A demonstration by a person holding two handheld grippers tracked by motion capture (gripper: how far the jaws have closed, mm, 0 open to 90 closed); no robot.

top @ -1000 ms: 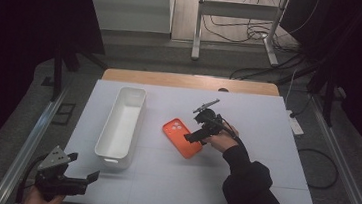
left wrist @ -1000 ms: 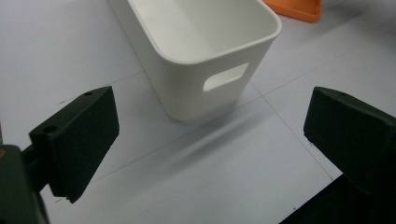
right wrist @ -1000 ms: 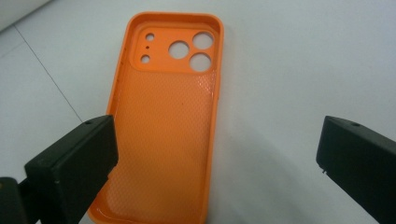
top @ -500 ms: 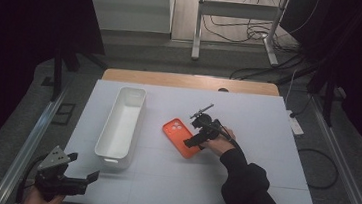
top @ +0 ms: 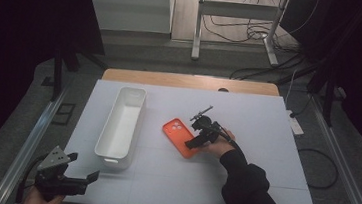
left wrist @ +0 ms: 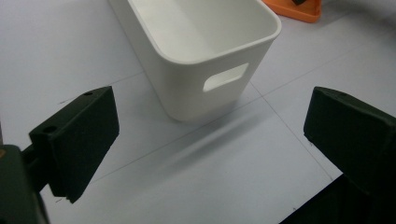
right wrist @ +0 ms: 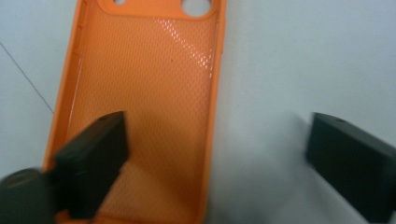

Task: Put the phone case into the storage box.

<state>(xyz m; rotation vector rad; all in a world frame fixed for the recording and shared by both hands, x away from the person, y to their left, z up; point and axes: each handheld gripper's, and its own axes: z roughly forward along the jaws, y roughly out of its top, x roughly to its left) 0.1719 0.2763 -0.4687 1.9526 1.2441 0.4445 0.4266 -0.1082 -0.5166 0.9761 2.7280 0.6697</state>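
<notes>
Reaching down over the orange phone case [top: 180, 138], the right gripper [top: 196, 139] has one jaw above the inside of the case and the other jaw out past the case's long edge, over the bare table [top: 266, 135]. Its jaws have just been closing a little, but they are not pinching yet; the edge of the case sits between them with room on both sides. The case lies flat, hollow side up, just beside the white bin [top: 121, 126], on the side away from the table's left edge. This looks like the start of a pick-up. Next, I think the jaws need to drop lower and squeeze on that thin side wall, which could slip because it is soft and low. The left gripper [top: 63, 181] waits near the short end of the white bin closest to the person, jaws spread wide with nothing in them. Nothing lies between the case and the bin.
</notes>
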